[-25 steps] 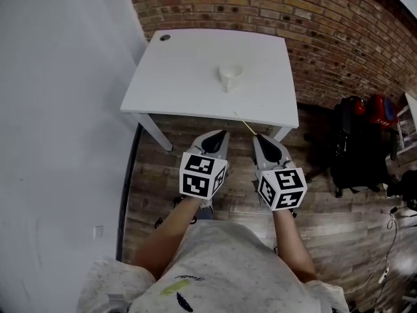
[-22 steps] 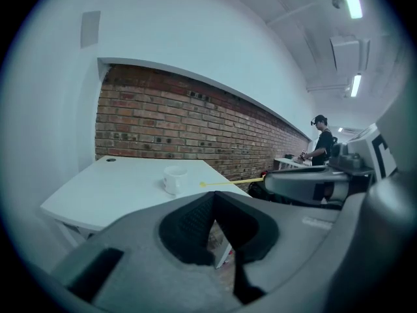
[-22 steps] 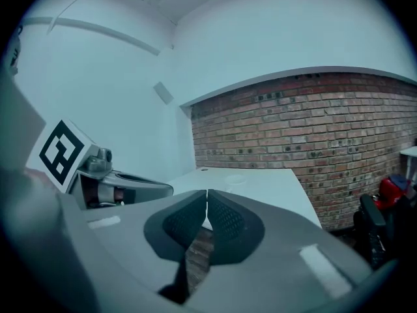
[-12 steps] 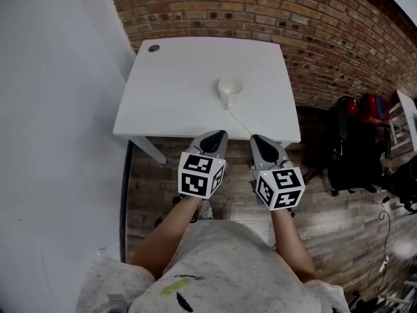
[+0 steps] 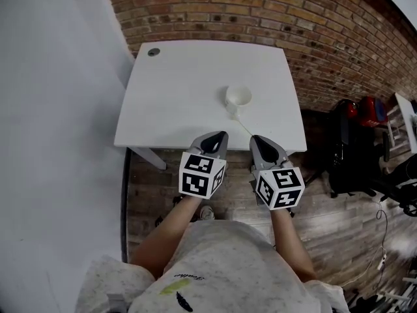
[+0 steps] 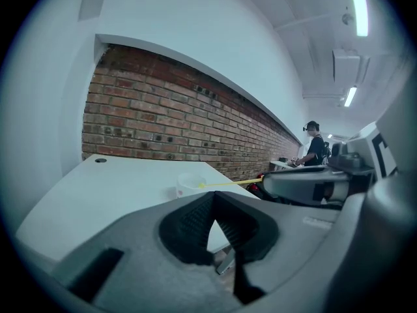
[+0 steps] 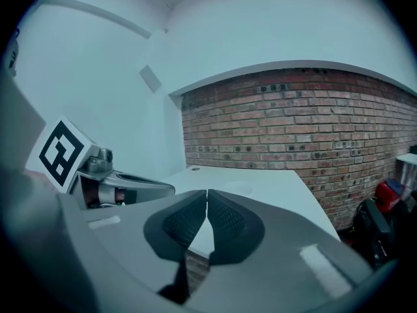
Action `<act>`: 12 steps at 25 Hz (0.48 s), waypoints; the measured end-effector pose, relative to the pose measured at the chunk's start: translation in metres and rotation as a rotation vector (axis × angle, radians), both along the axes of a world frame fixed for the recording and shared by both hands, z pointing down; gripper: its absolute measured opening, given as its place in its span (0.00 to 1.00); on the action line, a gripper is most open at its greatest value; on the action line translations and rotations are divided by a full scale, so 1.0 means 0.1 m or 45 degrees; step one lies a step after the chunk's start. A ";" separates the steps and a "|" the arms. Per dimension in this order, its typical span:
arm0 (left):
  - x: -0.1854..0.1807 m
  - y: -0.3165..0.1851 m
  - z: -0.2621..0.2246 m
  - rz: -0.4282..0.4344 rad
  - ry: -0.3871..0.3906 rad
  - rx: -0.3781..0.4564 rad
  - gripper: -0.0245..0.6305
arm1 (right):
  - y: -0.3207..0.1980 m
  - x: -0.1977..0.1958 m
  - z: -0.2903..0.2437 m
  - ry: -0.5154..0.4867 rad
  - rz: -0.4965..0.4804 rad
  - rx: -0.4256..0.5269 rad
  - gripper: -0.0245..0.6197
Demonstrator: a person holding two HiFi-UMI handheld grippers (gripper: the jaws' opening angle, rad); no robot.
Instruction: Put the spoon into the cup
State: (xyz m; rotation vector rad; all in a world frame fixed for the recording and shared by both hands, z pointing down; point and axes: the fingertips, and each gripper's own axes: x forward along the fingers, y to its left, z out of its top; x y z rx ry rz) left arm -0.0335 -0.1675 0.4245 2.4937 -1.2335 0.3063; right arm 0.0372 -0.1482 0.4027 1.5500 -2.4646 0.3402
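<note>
A white cup (image 5: 238, 98) stands on the white table (image 5: 176, 103), right of its middle. My right gripper (image 5: 255, 137) is shut on a thin yellow spoon (image 5: 243, 125). The spoon slants from the jaws over the table's near edge and its far end lies close to the cup. In the left gripper view the spoon (image 6: 225, 184) runs from the right gripper (image 6: 267, 186) to the cup (image 6: 190, 184). My left gripper (image 5: 221, 134) hangs beside it at the table's near edge, shut with nothing in it. The right gripper view shows its own jaws (image 7: 207, 193) pressed together.
A brick wall (image 5: 260, 12) backs the table and a white wall (image 5: 58, 109) runs along its left. A dark round grommet (image 5: 153, 52) sits at the table's far left corner. Black and red bags (image 5: 355, 129) stand on the wooden floor at the right. A person (image 6: 316, 150) stands far off.
The table and cup have come nearer to both grippers, and the spoon's far end has closed in on the cup. Both grippers stay shut side by side.
</note>
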 end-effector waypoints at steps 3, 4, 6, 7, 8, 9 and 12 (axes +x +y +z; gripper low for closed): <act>-0.10 -0.07 0.00 0.004 0.000 -0.005 0.04 | -0.09 -0.06 -0.01 -0.002 0.022 -0.005 0.06; -0.13 -0.09 0.01 0.004 0.000 -0.008 0.04 | -0.11 -0.07 -0.02 -0.004 0.030 -0.005 0.06; -0.18 -0.12 0.03 0.004 0.002 -0.012 0.04 | -0.16 -0.09 -0.02 -0.005 0.043 -0.005 0.06; -0.21 -0.14 0.04 0.005 0.003 -0.012 0.04 | -0.18 -0.10 -0.01 -0.005 0.049 -0.003 0.06; -0.23 -0.17 0.06 0.007 0.004 -0.011 0.04 | -0.21 -0.11 0.00 -0.006 0.055 -0.002 0.06; -0.24 -0.20 0.07 0.009 0.005 -0.009 0.04 | -0.25 -0.12 0.01 -0.008 0.062 -0.002 0.06; -0.27 -0.29 0.07 0.014 0.006 -0.004 0.04 | -0.34 -0.12 0.02 -0.016 0.080 -0.004 0.06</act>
